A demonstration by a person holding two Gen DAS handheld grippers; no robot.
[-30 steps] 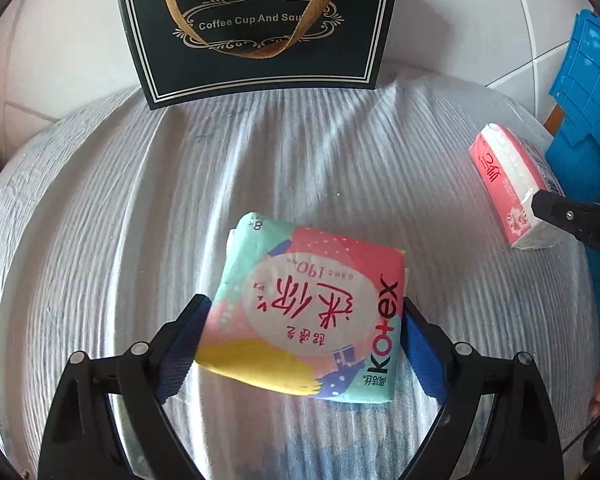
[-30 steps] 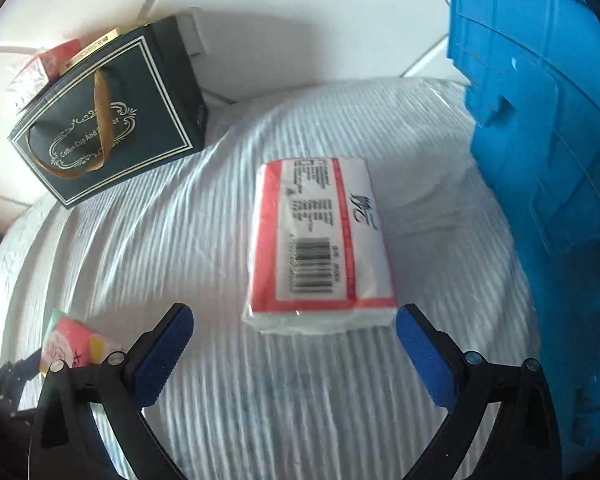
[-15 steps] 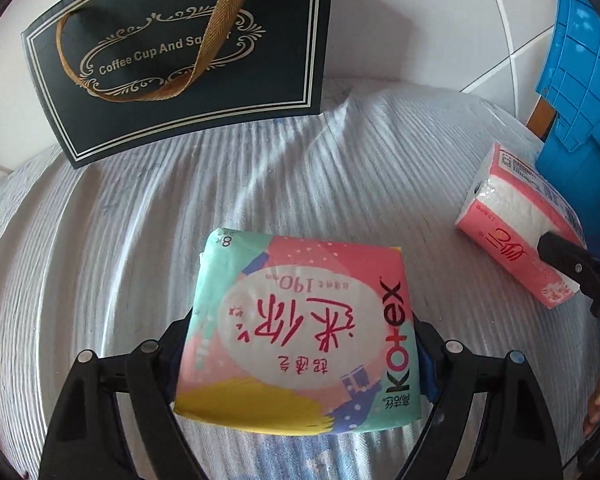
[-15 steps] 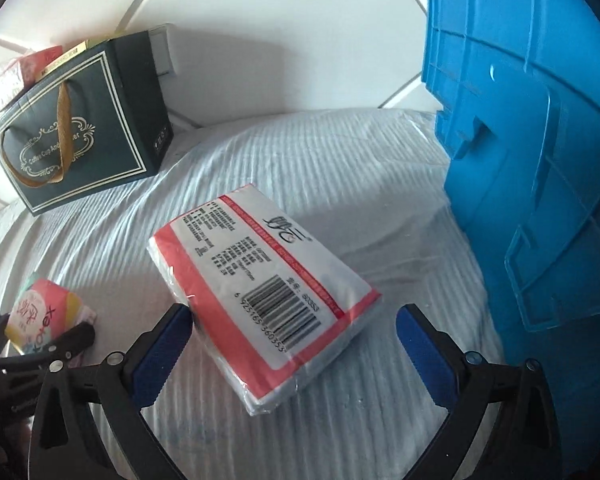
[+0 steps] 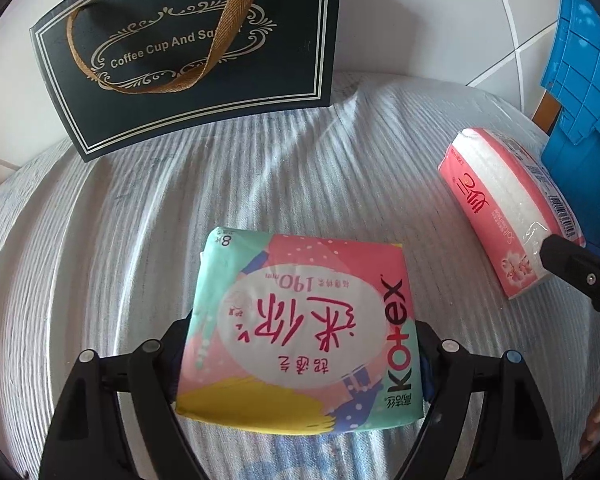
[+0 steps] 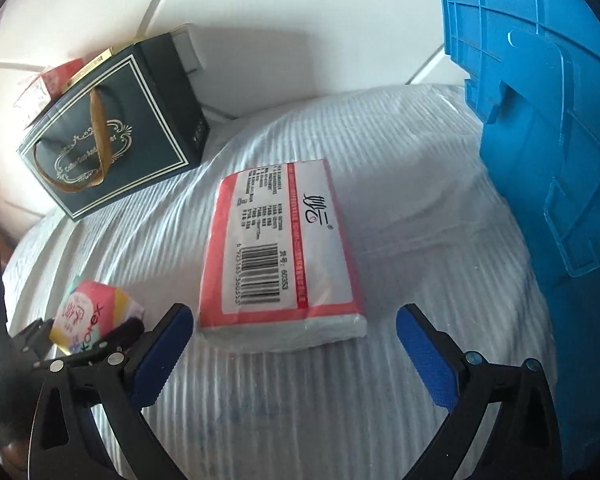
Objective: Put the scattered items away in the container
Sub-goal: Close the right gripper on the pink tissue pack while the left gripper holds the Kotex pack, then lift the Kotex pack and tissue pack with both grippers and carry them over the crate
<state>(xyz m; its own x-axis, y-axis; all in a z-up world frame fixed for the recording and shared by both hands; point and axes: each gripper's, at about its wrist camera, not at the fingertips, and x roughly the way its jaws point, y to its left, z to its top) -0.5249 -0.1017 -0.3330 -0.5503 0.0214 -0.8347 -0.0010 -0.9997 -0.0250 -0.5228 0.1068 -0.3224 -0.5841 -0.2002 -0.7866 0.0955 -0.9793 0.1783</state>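
Tilting downward, left tool [image 5: 300,344] clamps Kotex pack [image 5: 300,328].

— Anything legible on the dark gift bag [image 5: 188,60] at eleven o'clock?
— "Coffee Cup And Sa…", in pale letters; a strap hides the rest.
— And the pastel packet [image 5: 300,332] at six?
— "Kotex", "190mm", an "8" in its corner, printed upside down

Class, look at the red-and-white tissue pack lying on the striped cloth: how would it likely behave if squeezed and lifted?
The tissue pack would probably give under the pads, since it looks like soft paper in thin film. That glossy wrap may be a little slippery. Lying flat and brick-shaped, it seems unlikely to roll, and is probably light for its size.
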